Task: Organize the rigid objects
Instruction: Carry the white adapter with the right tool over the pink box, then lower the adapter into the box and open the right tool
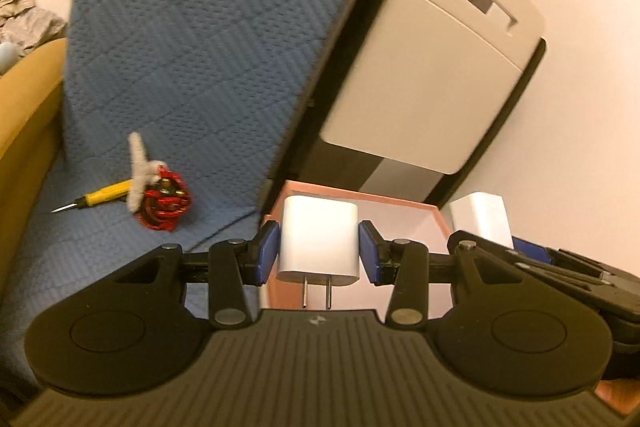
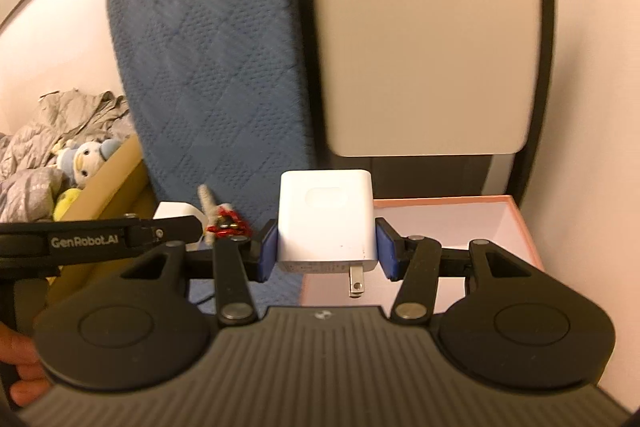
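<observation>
Left gripper (image 1: 319, 251): clenched on a white charger (image 1: 319, 239), prongs bare.
Right gripper (image 2: 327, 247): clenched on another plug (image 2: 327, 223).
Handling: light, stiff, slick; hold flat sides.
Box (image 2: 520, 223): open beneath.

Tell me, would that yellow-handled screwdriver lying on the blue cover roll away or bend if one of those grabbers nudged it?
The yellow-handled screwdriver looks stiff, a hard handle and thin metal tip, so bending seems unlikely. Its handle appears round, so it could roll, though the soft quilted blue cover would probably slow it. The smooth handle might slip a little.
</observation>
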`<state>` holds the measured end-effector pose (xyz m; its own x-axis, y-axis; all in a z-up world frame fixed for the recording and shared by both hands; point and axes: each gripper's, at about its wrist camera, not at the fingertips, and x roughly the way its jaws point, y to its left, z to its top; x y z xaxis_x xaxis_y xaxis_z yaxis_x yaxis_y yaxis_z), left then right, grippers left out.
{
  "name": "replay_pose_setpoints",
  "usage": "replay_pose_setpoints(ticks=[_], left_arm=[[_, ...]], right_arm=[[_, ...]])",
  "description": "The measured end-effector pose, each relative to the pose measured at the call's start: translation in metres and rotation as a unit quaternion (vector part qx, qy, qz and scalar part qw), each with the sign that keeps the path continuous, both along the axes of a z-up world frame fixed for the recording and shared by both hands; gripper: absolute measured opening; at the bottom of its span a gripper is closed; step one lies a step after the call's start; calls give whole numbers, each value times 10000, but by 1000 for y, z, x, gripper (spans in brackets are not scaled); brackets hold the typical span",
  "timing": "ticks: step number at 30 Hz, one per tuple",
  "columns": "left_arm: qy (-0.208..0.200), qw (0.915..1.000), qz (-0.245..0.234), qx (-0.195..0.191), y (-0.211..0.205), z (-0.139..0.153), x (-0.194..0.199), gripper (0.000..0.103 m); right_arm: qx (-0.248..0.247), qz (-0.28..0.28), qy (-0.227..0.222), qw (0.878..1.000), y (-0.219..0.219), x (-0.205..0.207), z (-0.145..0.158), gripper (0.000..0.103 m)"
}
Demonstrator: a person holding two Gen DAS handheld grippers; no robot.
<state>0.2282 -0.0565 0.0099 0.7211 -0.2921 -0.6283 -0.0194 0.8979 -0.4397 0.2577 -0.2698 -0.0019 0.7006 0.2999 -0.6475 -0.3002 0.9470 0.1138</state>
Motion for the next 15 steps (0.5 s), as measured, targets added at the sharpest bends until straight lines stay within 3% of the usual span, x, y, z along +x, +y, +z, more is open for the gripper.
replay_pose_setpoints(ticks=[7,15], left_arm=[[111,9996,-245,-32,-53,-31,17,49],[784,9954,-523,141,-105,-99,40,49]], right_arm=[[-103,-306,325,9990,-47,11,-33,53],[-334,-616,1010,9924,-85,27,-109,53]])
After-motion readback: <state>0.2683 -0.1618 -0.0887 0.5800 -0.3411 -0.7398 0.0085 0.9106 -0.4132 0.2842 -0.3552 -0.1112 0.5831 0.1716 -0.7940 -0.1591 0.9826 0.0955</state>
